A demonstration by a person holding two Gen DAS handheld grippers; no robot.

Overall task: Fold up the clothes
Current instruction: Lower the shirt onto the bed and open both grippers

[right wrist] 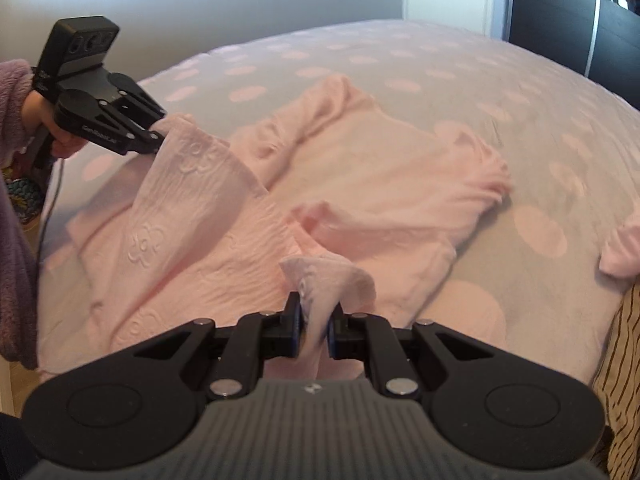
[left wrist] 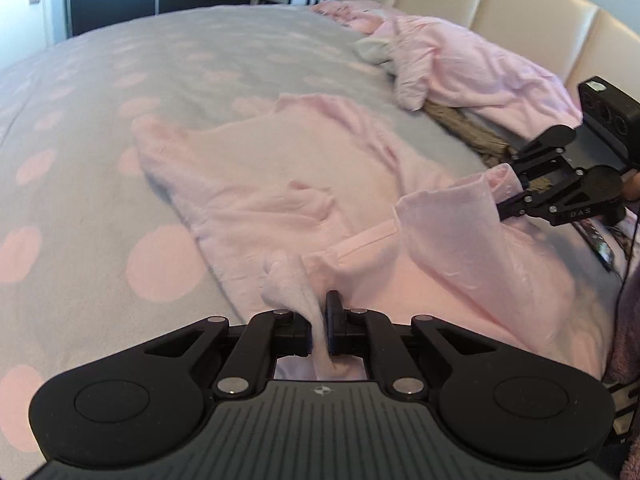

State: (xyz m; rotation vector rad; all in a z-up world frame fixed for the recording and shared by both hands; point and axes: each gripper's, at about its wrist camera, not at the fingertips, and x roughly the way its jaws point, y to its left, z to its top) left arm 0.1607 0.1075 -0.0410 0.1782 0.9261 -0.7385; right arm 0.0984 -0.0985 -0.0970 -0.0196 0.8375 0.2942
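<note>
Left gripper (left wrist: 320, 320): jaws together, clamped on a bunched edge of the pink garment (left wrist: 280, 184). A twist of pink cloth passes between the pads and pokes up past the fingertips.

Right gripper (right wrist: 316, 320): jaws nearly together, clamped on another bunched piece of the same garment (right wrist: 380, 168); cloth fills the narrow gap between the pads.

Cross-check from the opposite cameras. Left wrist view: the right gripper (left wrist: 500, 204) sits at the right edge, its tips buried in a raised corner of the garment. Right wrist view: the left gripper (right wrist: 158, 136) sits at upper left, held by a hand (right wrist: 60, 136) in a fuzzy purple sleeve (right wrist: 14, 80), its tips gripping a lifted, embossed flap of the garment.

Garment position: spread on the bed cover (left wrist: 100, 128), grey with pink dots. The near edge is lifted at both gripped points; the far part lies flat and wrinkled, with one sleeve reaching toward the far side of the bed.

Other items: a pile of pink clothes (left wrist: 460, 60) lies by the padded cream headboard (left wrist: 520, 4), well apart from the held garment. A brown knitted piece (left wrist: 468, 132) lies between that pile and the garment. A striped cloth (right wrist: 620, 360) shows at the right edge of the right wrist view.
</note>
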